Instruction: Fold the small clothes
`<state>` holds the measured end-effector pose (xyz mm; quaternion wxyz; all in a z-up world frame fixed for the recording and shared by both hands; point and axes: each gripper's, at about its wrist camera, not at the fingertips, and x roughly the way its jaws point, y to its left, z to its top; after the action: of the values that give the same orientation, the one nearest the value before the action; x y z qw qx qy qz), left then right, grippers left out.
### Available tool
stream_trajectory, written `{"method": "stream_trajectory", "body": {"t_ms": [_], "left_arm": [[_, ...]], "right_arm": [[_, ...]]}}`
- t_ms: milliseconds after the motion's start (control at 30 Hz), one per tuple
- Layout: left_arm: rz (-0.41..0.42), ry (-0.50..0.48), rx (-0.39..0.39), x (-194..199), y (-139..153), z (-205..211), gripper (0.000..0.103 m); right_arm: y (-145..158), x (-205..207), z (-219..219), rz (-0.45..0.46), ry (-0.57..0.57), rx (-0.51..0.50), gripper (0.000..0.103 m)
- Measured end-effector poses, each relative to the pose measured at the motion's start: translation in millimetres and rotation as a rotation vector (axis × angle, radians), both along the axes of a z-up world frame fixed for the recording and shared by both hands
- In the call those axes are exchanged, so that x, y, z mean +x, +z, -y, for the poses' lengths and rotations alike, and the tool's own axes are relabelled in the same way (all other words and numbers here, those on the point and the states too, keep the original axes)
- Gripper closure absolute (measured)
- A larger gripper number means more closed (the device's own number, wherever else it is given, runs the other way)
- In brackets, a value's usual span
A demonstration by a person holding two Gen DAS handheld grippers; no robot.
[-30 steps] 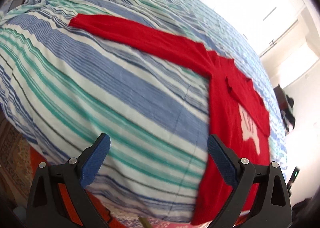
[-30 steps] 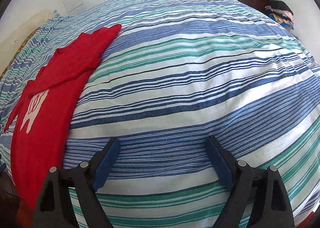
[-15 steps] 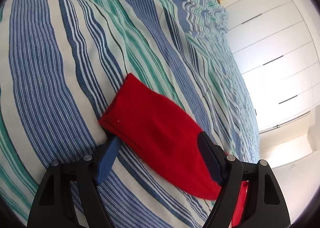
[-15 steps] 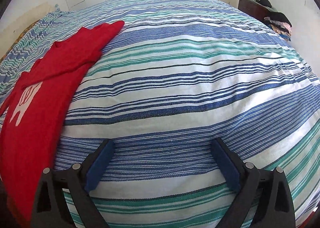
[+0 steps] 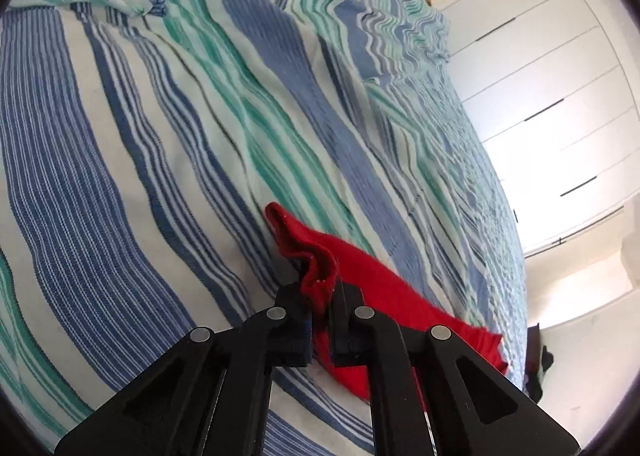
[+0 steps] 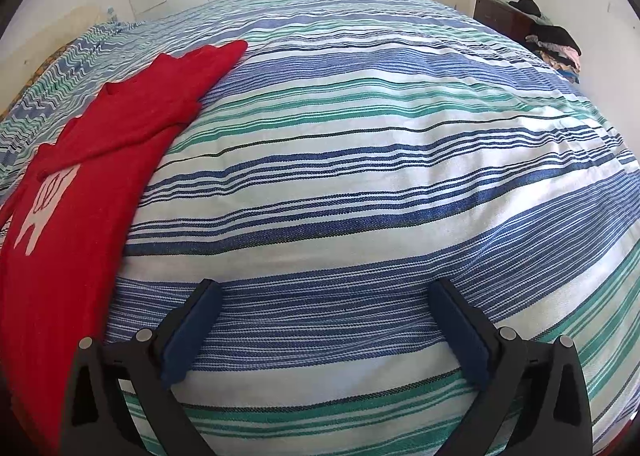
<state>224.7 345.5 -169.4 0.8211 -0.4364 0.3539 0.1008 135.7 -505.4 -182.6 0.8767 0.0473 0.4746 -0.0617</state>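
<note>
Red sweater (image 5: 384, 296): soft matt knit with a fine fuzzy nap, its ribbed cuff (image 5: 316, 276) bunched; a flat pale printed motif (image 6: 40, 203) sits smooth on the chest. Bedspread (image 6: 360, 183) beneath the sweater: coarse woven cotton-like cloth, matt, visible ribbed weave in blue, green and white stripes. Left gripper (image 5: 320, 312) and right gripper (image 6: 324, 328): matt black plastic with dull metal rivets, finely textured blue pads (image 6: 188, 340); beyond the bedspread, smooth white-painted wardrobe doors (image 5: 560, 95).

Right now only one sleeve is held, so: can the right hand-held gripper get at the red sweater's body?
Probably yes: the right hand-held gripper is open over bare striped bedspread, and nothing lies between it and the red sweater beside it.
</note>
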Motion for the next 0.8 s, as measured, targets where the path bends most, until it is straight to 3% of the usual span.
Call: {"method": "stream_trajectory", "body": {"t_ms": [133, 267, 433, 600, 700, 800], "left_arm": [[0.132, -0.17, -0.006, 23, 67, 53, 0.1], [0.246, -0.423, 0.052, 58, 142, 151, 0.1], [0.307, -0.668, 0.078, 93, 187, 280, 0.1], [0.254, -0.829, 0.152, 112, 166, 393, 0.1], [0.172, -0.897, 0.204, 102, 126, 450, 0.1], [0.033, -0.949, 0.364, 96, 70, 505, 0.096]], "right_arm": [[0, 0, 0, 0.006, -0.002, 0.0, 0.0], [0, -2, -1, 0.014, -0.003, 0.001, 0.0], [0, -4, 0, 0.023, -0.001, 0.002, 0.0], [0, -4, 0, 0.026, 0.002, 0.004, 0.0], [0, -4, 0, 0.026, 0.006, 0.006, 0.0], [0, -5, 0, 0.026, 0.005, 0.006, 0.0]]}}
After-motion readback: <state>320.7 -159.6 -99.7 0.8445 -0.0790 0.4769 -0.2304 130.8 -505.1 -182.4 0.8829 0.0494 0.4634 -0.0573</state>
